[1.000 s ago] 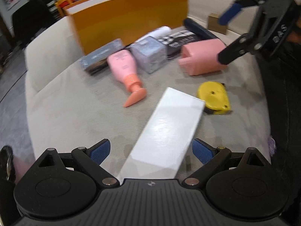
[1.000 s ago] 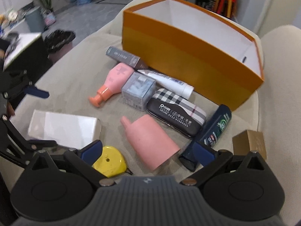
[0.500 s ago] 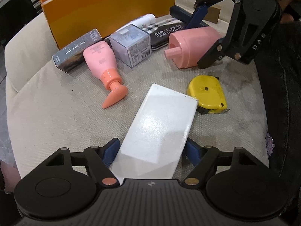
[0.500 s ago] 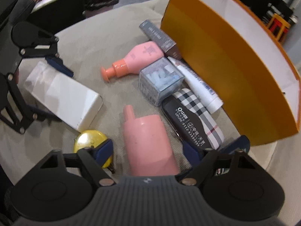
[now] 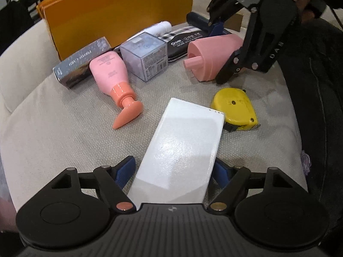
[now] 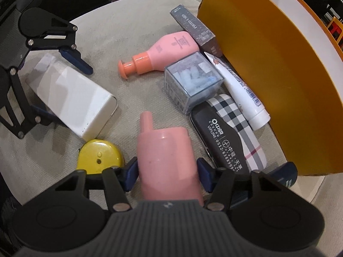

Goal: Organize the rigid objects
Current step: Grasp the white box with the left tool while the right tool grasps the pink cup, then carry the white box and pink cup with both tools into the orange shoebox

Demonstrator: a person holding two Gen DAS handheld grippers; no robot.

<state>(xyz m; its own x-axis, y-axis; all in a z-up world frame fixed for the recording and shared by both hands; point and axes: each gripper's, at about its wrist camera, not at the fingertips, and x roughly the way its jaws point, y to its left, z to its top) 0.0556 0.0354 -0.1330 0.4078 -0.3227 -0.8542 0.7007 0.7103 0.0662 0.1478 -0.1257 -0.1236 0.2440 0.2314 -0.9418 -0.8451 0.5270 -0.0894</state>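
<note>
A white oblong box (image 5: 184,145) lies on the beige cushion (image 5: 53,139). My left gripper (image 5: 174,162) straddles its near end. Its jaws are opening very slightly, and the blue pads (image 5: 126,168) still rest against the box's long sides. A pink cone-shaped bottle (image 6: 165,150) with a short spout lies on its side between the pads of my right gripper (image 6: 167,169). Those jaws are closing, and both pads touch the bottle. The left wrist view shows the same bottle (image 5: 212,53) in the right gripper (image 5: 218,51). An open orange box (image 6: 268,64) stands behind.
A yellow tape measure (image 5: 233,107) lies between the white box and the pink bottle. Along the orange box lie a pink pump bottle (image 5: 111,75), a clear cube (image 5: 145,55), a grey carton (image 5: 83,62), a white tube (image 6: 242,94), a plaid case (image 6: 231,132) and a dark bottle (image 6: 287,173).
Both grippers came down and narrowed. The right one rolled and closed in around the pink cone bottle. The left one closed in on the white box's near end.
</note>
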